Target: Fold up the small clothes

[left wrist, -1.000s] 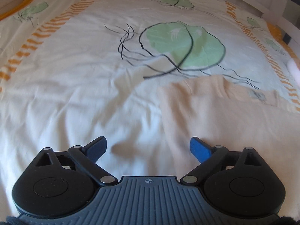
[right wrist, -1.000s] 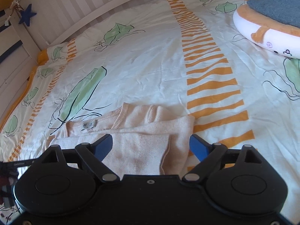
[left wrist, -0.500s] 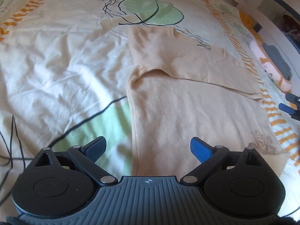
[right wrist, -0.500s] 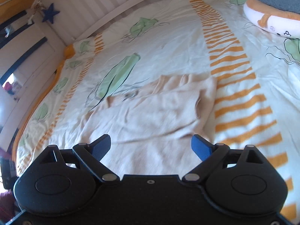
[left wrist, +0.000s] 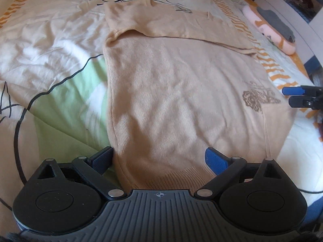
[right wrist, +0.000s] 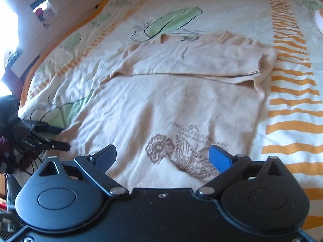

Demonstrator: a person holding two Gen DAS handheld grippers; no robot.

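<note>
A small beige knit sweater (left wrist: 173, 92) lies flat on the bed, sleeves folded across its upper part, with a brown printed motif (right wrist: 181, 151) near the hem. My left gripper (left wrist: 159, 159) is open, its fingers straddling the hem's left corner. My right gripper (right wrist: 163, 157) is open over the hem's other corner, above the print. The sweater also fills the right wrist view (right wrist: 171, 104). The right gripper shows at the right edge of the left wrist view (left wrist: 298, 96); the left gripper shows at the left edge of the right wrist view (right wrist: 46, 137).
The bed cover (left wrist: 50, 50) is white with green leaves and orange stripes. A pink and orange plush cushion (left wrist: 268, 32) with a grey item on it lies at the far right. A white slatted bed rail (left wrist: 290, 10) runs behind it.
Both grippers have drawn back from the sweater's upper part to its bottom hem and come lower. The sweater lies as before. Both stay open.
</note>
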